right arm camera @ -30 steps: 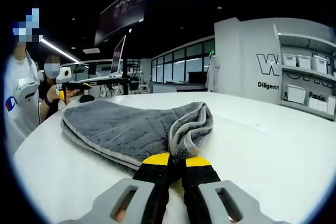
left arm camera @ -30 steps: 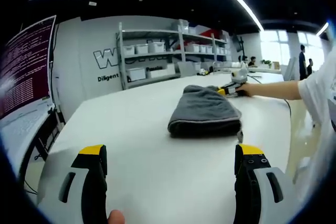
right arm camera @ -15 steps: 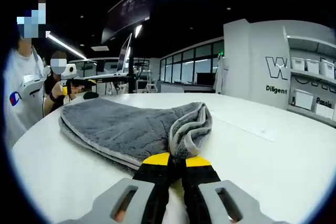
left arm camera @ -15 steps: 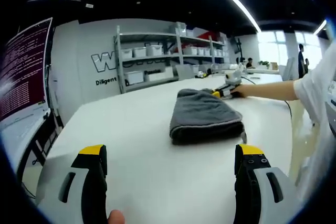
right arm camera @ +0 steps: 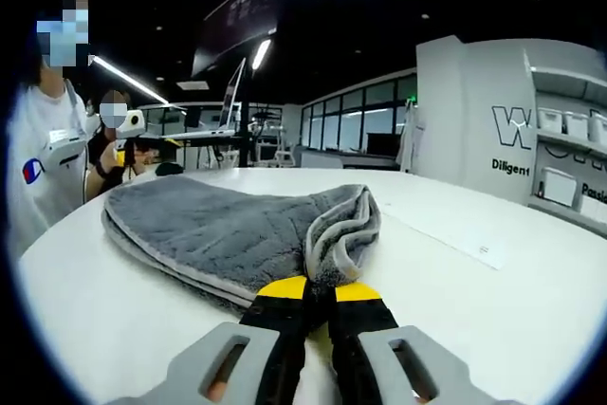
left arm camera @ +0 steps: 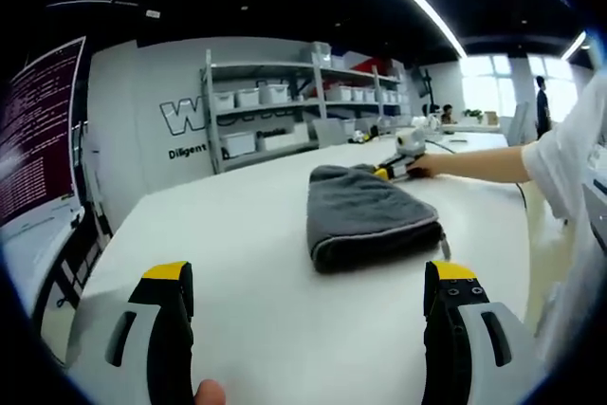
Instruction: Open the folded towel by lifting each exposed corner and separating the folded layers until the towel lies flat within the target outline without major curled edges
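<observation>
One white bench (left arm camera: 237,234) carried the work, and it spread across both views. Behind it in the left gripper view stood one metal shelving unit (left arm camera: 285,106) with several white storage bins on its shelves (too small to count surely), and one monitor (left arm camera: 38,149) with lines of text stood at the left edge.

One grey towel (left arm camera: 370,215) lay folded on the bench, well ahead of the left gripper (left arm camera: 308,329), whose two yellow-tipped fingers (left arm camera: 169,277) stood wide apart over bare bench, gripping nothing. In that view the right gripper (left arm camera: 398,163) sat at the towel's far corner, with the person's bare forearm (left arm camera: 474,163) reaching in from the right.

In the right gripper view the towel (right arm camera: 218,234) lay in stacked layers, its pale-edged corner curled up just above the right gripper (right arm camera: 308,291). Its two fingers (right arm camera: 283,289) were clenched together on that corner of the towel. One person in a white shirt (right arm camera: 43,177) stood at the left.
</observation>
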